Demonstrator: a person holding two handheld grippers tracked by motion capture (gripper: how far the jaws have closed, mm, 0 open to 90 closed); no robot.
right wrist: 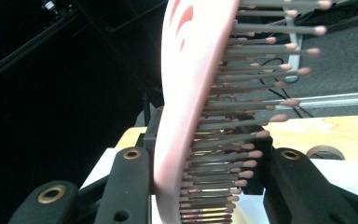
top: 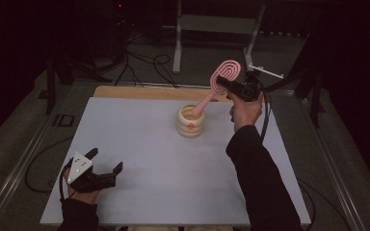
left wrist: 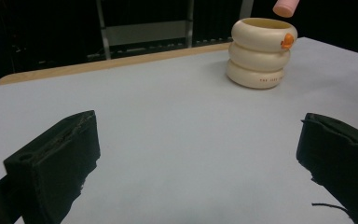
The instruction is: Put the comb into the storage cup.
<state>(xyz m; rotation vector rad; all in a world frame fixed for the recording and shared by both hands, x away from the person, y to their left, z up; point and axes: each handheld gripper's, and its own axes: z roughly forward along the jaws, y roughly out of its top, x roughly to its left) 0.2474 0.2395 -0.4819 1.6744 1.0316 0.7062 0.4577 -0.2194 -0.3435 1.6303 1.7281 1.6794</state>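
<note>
A pink hairbrush (top: 221,79) with a looped open head hangs tilted above the table, and my right gripper (top: 229,85) is shut on its head. In the right gripper view the pink hairbrush (right wrist: 186,107) stands edge-on between the jaws, bristles pointing right. Its handle end (left wrist: 285,7) hovers just over the mouth of a cream ribbed cup (top: 191,120) with an orange mark; the cream cup (left wrist: 261,52) stands upright at the table's far middle. My left gripper (top: 105,166) rests open at the near left corner, with only bare table between its fingers (left wrist: 56,163).
The white table top (top: 149,159) has a wooden strip (top: 139,92) along its far edge. Cables and a metal stand (top: 212,29) lie on the dark floor beyond. Metal rails run along both sides of the table.
</note>
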